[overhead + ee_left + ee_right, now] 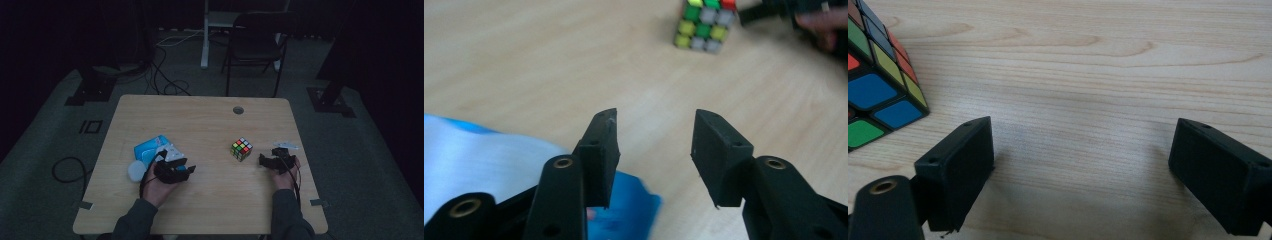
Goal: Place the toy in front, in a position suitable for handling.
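Note:
A scrambled puzzle cube [241, 149] stands on the wooden table [210, 120], right of centre. My right gripper [261, 159] rests just right of it, jaws pointing left at the cube. In the right gripper view the gripper [1083, 165] is wide open over bare wood, with the cube [878, 85] at the left edge, apart from the jaws. My left gripper [190, 169] is at the table's left, pointing right. In the left gripper view the gripper [654, 150] is open with nothing between its jaws, and the cube [704, 25] is far ahead.
A blue packet [150, 148] lies under and behind my left hand, its edge [484, 165] at the lower left of the left gripper view. A white round object [135, 170] sits beside it. A cable hole [238, 110] is near the far edge. A chair [257, 40] stands beyond the table.

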